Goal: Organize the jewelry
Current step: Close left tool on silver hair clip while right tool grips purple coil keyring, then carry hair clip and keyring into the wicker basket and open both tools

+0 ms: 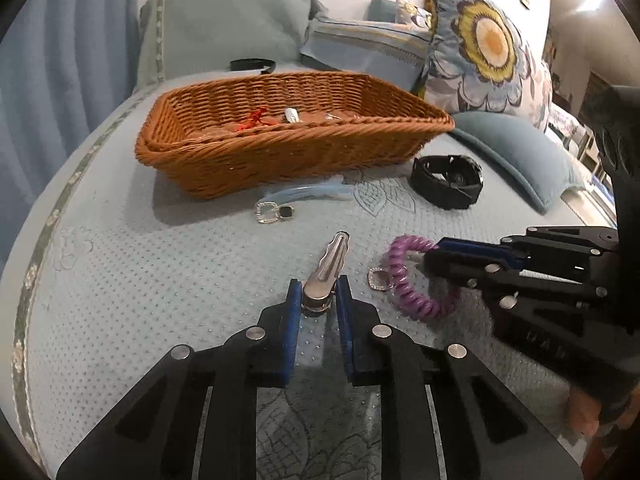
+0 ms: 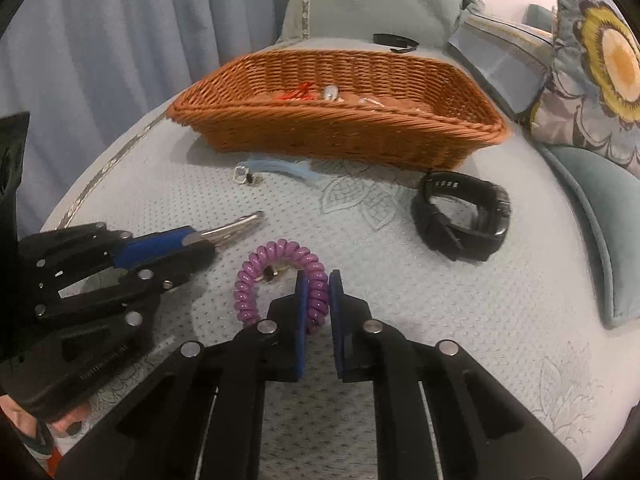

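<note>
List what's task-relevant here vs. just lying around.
Job: silver hair clip in left gripper; purple coil bracelet in right gripper; black watch; blue strap; wicker basket.
Lying about: floral pillow, curtain.

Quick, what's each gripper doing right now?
Left gripper: shut on the silver clip.
Right gripper: shut on the purple coil.

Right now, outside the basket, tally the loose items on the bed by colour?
Silver: 1, hair clip, in the left tongs.
Purple: 1, coil bracelet, in the right tongs.
Black: 2, watch, band behind the basket.
Light blue: 1, strap with buckle.
Total: 5.
</note>
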Action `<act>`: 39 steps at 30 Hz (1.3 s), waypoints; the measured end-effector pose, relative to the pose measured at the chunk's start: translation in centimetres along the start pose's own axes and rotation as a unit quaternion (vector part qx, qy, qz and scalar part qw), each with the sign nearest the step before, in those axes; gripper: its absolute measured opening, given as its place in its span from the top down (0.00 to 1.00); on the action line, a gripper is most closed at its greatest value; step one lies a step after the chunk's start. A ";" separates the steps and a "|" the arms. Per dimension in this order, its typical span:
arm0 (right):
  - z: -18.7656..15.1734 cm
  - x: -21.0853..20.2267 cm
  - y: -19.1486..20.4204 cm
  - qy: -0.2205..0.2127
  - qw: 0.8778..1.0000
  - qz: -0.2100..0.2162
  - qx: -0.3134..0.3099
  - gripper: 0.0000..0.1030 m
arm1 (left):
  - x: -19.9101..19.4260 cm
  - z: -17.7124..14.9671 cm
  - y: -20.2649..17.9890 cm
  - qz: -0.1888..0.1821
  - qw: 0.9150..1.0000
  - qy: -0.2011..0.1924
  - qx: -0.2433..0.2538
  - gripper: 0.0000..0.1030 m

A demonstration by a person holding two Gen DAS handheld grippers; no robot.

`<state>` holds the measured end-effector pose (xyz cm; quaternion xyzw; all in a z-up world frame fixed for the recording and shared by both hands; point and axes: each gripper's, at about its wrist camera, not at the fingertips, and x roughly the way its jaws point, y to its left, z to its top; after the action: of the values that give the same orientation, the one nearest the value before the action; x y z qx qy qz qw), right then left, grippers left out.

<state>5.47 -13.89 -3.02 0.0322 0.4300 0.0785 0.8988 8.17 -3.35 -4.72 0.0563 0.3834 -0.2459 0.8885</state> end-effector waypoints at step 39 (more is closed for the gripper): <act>11.2 -4.9 -4.5 -0.141 0.988 -0.013 0.062 0.92 | -4.5 9.6 3.8 0.002 0.989 -0.131 -0.066 0.85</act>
<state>11.69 -19.01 7.21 0.0936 0.3035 0.0348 0.9476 13.64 -1.07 4.90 -0.0346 0.2793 -0.2236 0.9332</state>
